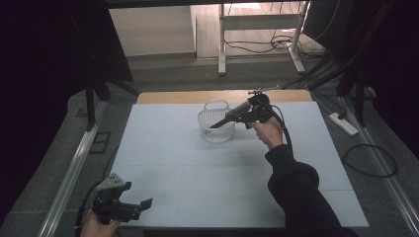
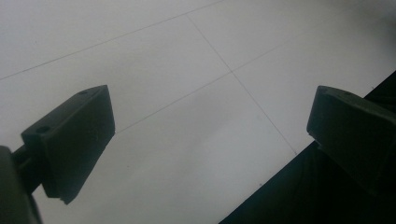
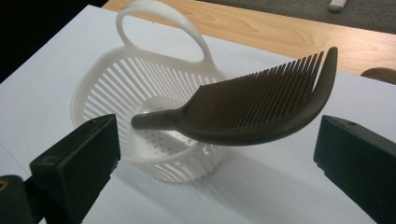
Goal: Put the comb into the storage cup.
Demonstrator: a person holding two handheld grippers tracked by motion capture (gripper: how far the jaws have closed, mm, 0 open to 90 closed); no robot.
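A white slotted basket (image 1: 216,132) with a loop handle stands on the white sheet (image 1: 197,173) at the table's far middle. A dark wide-toothed comb (image 3: 252,107) lies tilted across the basket's (image 3: 107,88) rim, its handle end down inside and its teeth sticking out and up. My right gripper (image 3: 218,133) hangs just behind the comb (image 1: 230,118) with its jaws wide apart, and neither pad touches it. In the high view the right gripper (image 1: 243,116) sits beside the basket's right side. My left gripper (image 1: 144,203) rests low at the near left corner, open over bare sheet (image 2: 187,70), jaws (image 2: 210,140) empty.
A strip of bare wood (image 1: 173,97) runs along the table's far edge behind the basket. On the floor to the right lie a white power strip (image 1: 343,123) and a black cable loop (image 1: 370,160). A metal stand (image 1: 222,39) is far back.
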